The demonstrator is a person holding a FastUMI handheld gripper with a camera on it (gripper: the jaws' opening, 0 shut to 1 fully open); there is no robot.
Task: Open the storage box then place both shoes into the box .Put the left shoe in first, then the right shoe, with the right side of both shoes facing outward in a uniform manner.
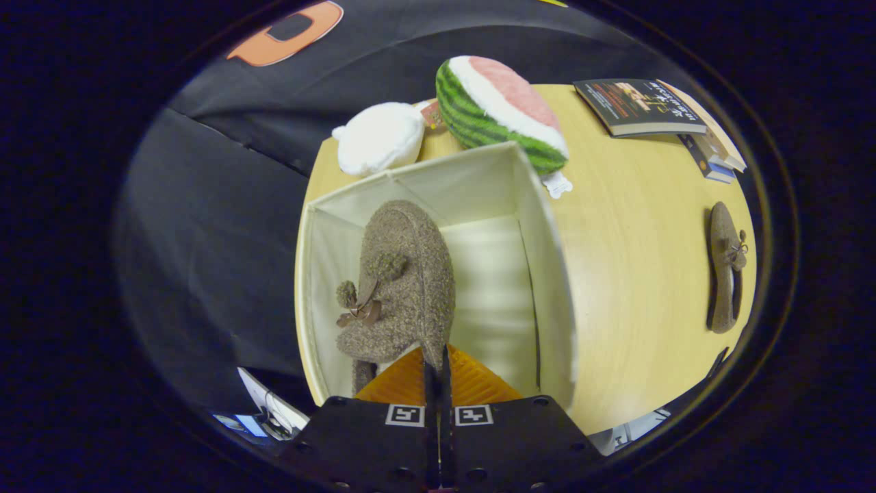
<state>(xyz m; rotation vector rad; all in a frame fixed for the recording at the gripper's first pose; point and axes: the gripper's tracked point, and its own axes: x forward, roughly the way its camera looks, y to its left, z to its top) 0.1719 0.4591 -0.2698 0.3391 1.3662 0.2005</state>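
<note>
My gripper is shut on the rim of a fuzzy brown shoe with pom-poms and a brown bow. The shoe hangs just ahead of the fingers, over the inside of the open cream fabric storage box, toward its left wall. The box's bare floor shows to the right of the shoe. The second brown shoe lies on its side on the wooden table, well to the right of the box.
A white plush toy and a watermelon-slice plush sit just beyond the box's far wall. A stack of books lies at the table's far right corner. The table's left edge runs close beside the box.
</note>
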